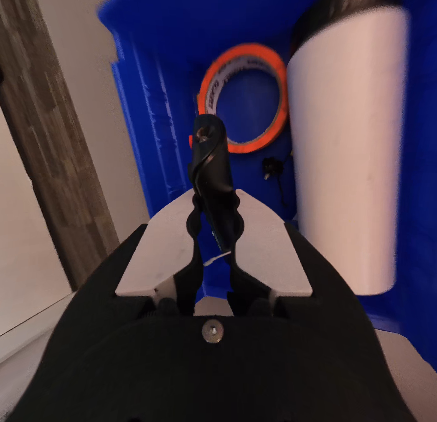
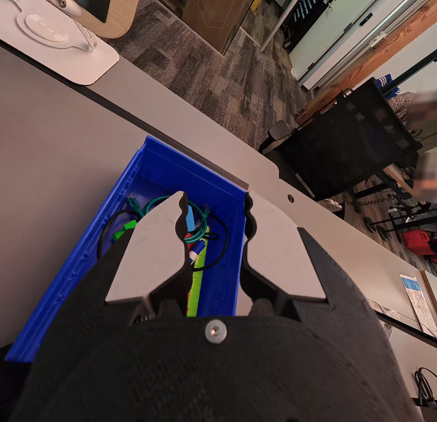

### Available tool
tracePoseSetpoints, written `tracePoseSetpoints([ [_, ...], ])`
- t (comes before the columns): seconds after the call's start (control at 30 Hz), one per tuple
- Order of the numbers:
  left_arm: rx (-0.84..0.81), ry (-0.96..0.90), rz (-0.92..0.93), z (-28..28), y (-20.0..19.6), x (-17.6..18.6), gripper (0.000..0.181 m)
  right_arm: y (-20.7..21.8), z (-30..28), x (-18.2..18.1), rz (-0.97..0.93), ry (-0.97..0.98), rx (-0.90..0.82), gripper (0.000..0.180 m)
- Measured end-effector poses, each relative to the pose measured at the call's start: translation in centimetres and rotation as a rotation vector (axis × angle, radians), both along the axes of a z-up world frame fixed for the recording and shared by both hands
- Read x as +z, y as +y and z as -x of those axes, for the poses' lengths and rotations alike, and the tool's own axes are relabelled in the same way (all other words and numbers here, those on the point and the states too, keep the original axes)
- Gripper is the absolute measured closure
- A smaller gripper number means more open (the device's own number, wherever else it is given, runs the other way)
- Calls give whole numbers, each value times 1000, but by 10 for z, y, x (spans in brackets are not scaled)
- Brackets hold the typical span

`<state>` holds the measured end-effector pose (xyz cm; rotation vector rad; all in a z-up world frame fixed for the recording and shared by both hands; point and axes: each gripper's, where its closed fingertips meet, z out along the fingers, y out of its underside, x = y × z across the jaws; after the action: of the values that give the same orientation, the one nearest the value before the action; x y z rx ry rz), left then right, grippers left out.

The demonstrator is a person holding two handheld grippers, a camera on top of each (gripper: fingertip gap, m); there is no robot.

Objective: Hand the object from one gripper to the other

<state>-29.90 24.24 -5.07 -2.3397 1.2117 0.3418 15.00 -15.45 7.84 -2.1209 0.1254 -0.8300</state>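
My left gripper (image 1: 214,193) is shut on a black tool-like object (image 1: 209,164) with a metal rivet near its far end. It holds the object above a blue bin (image 1: 165,44). The object sticks out forward past the fingertips. My right gripper (image 2: 215,194) is open and empty. It hovers over a second blue bin (image 2: 165,167) that holds a green cable (image 2: 201,223), a black cable (image 2: 222,245) and a lime-green strip (image 2: 196,283). Neither view shows the other gripper.
In the left wrist view the bin holds an orange tape roll (image 1: 246,98), a large white roll (image 1: 345,150) and a small black part (image 1: 272,167). A grey table (image 2: 59,138) carries the right bin. Carpet floor, a black chair (image 2: 343,150) and a cardboard box (image 2: 215,11) lie beyond the edge. Spacing between my two grippers at the tips: around 60 cm.
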Motion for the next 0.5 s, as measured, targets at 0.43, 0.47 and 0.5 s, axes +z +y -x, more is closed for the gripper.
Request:
tracePoseSetpoints([
  [0.43, -642, -1058, -71, -95, -152, 198, 158, 72, 111, 25, -207, 45, 511, 134],
  [0.47, -738, -1127, 28, -103, -177, 204, 158, 79, 142, 29, -256, 118, 656, 134],
  [0.5, -830, -1174, 128, -108, -201, 207, 158, 83, 175, 34, -310, 209, 813, 135],
])
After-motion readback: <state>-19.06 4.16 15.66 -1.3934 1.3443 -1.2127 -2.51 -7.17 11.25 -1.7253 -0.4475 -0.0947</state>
